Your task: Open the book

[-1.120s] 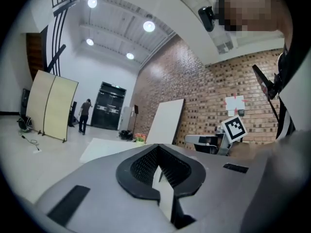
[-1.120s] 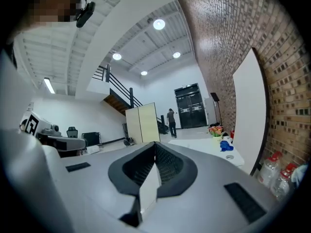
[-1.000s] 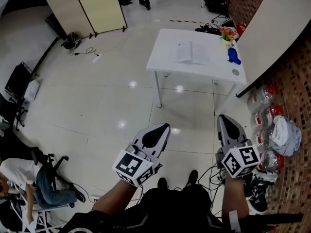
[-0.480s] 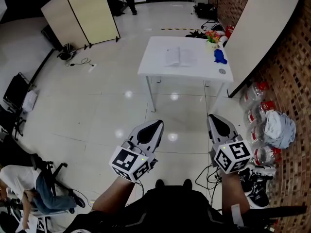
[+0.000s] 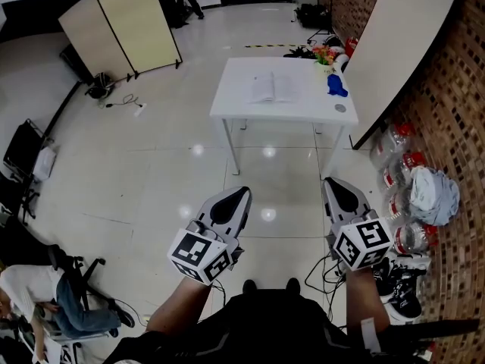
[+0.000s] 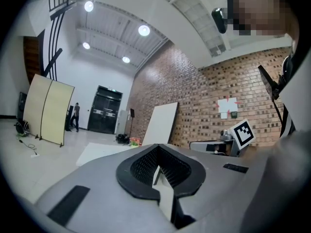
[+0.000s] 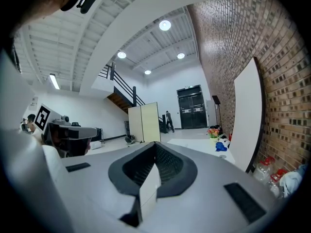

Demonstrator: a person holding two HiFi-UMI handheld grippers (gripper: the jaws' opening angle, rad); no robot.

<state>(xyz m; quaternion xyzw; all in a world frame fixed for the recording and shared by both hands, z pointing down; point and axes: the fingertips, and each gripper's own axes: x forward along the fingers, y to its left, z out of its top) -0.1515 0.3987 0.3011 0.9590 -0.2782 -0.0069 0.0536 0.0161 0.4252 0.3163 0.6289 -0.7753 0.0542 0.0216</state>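
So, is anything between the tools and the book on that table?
Nothing visible. Only bare floor lies between the left tool, the right tool and the table; the book lies mid-table, the blue thing off to its right.

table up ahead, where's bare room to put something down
Bare: left of the book, out to the left edge of the table; also the band along its near edge. Crowded: the right end, with the blue thing, the flowers and a small round thing.
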